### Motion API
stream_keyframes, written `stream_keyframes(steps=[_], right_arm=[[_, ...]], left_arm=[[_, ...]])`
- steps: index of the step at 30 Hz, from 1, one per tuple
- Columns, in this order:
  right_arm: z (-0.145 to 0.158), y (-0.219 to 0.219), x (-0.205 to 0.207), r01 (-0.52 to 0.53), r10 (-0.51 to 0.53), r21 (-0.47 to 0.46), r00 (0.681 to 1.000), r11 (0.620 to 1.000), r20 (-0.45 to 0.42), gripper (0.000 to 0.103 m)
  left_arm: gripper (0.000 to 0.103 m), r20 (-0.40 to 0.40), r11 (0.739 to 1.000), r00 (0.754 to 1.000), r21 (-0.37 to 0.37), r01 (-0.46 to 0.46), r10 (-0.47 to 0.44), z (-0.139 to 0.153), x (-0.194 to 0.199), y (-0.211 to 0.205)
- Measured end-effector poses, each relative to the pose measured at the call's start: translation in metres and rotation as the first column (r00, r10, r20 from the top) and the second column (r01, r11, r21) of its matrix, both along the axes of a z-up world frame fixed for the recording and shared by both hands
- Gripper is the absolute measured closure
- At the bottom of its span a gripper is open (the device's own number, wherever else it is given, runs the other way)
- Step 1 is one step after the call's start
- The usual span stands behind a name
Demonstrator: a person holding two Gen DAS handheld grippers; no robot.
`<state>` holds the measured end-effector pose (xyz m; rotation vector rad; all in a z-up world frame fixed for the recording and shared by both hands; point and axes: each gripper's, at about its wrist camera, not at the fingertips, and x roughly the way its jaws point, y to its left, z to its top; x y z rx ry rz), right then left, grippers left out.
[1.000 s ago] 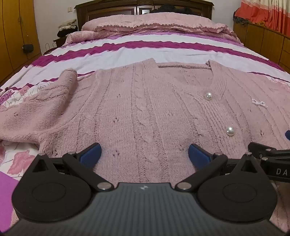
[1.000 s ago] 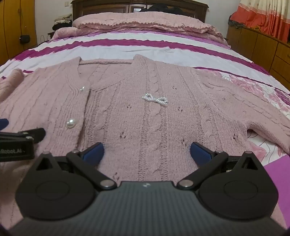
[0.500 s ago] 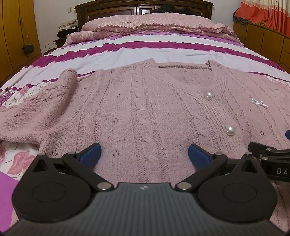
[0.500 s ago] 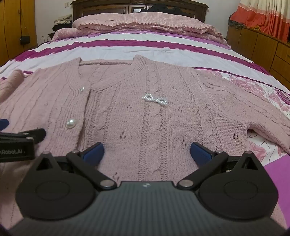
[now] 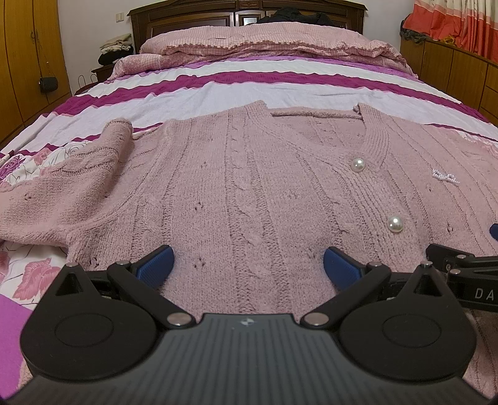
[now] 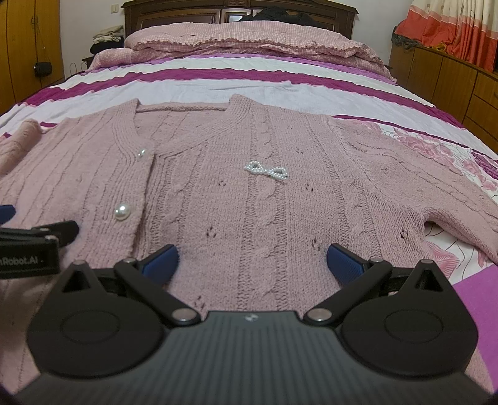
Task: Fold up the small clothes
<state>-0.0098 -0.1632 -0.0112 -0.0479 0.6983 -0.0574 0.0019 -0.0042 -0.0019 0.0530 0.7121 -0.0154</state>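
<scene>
**On the bed: cardigan flat, both grippers spread and empty**

On the striped bedspread [image 5: 249,90] your pink cable-knit cardigan [image 5: 242,187] lies face up, buttoned, neckline toward the headboard [image 6: 239,9].

Left wrist view only: the sleeve on that side [image 5: 77,180] is bunched, its cuff folded back toward the shoulder. Right wrist view only: the other sleeve [image 6: 435,187] runs out straight over the floral print. The pearl bow [image 6: 266,170] reads clearly there; in the left view it sits small at the edge.

Two pearl buttons [image 5: 358,164] show on the placket.

Your left gripper [image 5: 247,264] and right gripper [image 6: 252,264] both have jaws wide apart, holding nothing, low over the hem area, side by side.
</scene>
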Motion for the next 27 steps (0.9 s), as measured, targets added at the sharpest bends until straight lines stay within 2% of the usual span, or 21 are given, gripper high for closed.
stream_keyframes(steps=[27], right_arm=[[-0.0003, -0.0011, -0.0003, -0.001, 0.001, 0.004, 1.0, 1.0, -0.002, 0.0]], left_arm=[[0.0, -0.007, 1.0, 1.0, -0.001, -0.001, 0.001, 0.001, 0.0, 0.0008]])
